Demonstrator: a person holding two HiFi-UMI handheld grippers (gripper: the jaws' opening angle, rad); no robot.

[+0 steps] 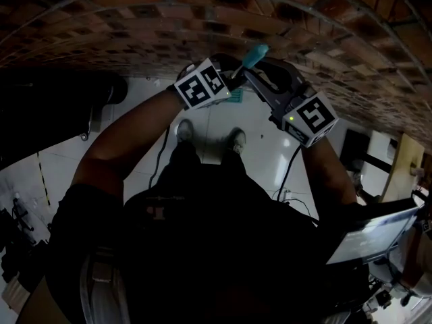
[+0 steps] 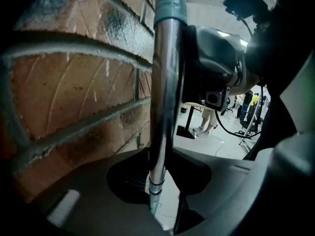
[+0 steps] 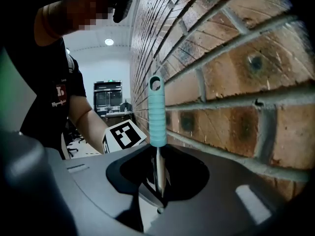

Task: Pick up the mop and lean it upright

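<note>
The left tool [image 2: 156, 183] is pinched shut on the mop handle [image 2: 165, 107], a metal pole standing upright just beside the brick wall [image 2: 74, 82]. Further up the same pole, the right tool [image 3: 158, 181] clamps the bare shaft just below the ribbed teal grip [image 3: 157, 117], close to the wall.

Floor [image 1: 263, 164]: pale, glossy tiles, running up to the brick wall [image 1: 135, 39]. Standing on it are the person's two shoes [image 1: 184, 129], side by side. Striped tape line [image 1: 42, 174] at left. Dark stand foot [image 2: 184, 132] further off.
</note>
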